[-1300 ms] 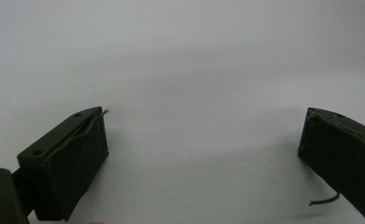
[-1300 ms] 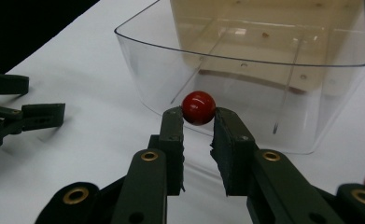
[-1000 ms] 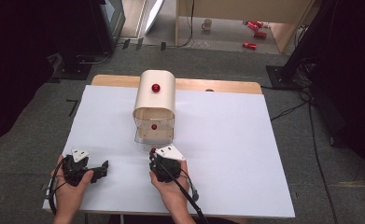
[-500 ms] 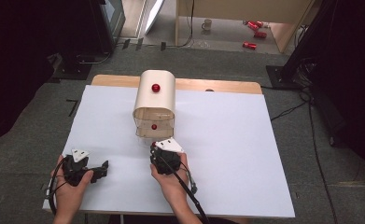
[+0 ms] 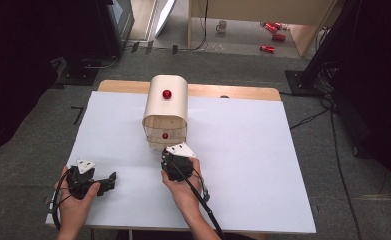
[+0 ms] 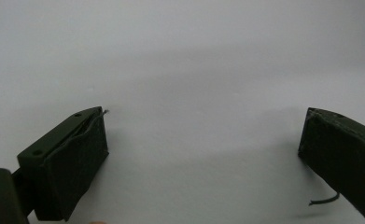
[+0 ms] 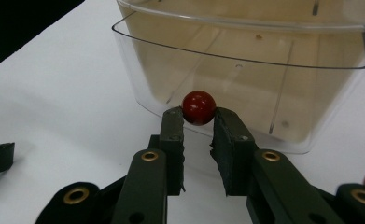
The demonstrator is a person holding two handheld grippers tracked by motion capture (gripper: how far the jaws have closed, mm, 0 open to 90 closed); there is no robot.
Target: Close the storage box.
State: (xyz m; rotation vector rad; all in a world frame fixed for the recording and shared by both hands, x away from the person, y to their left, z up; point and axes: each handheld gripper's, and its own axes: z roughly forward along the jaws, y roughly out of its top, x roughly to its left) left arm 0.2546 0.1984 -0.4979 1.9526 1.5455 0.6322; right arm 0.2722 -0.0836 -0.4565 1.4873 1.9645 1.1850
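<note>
a white sheet covers the table, which stands on grey carpet in a dim room with cables and stands round its edges. straight ahead of the right gripper sits a beige bread-bin-like box with a rounded top and a red knob on it; its clear plastic drawer juts out at the front, toward the gripper. on the drawer's front wall is a small red ball knob, and the right gripper's two black pads are closed on it, one on each side, so the knob sits pinched right at the tips. in the high view the same gripper is held in the person's right hand, its nose up against the drawer front.

off to that gripper's left, well apart from the box, the left gripper rests low over the bare sheet in the left hand; in its own view its jaws stand wide with nothing but white surface between them.

the step in hand looks like working the drawer by its knob: the grip is made, and the drawer seems partly out. the next move probably calls for a straight, level pull or push along the drawer's line, without twisting, since the round knob could slip from the pads and the light box may slide along unless it is steadied.
</note>
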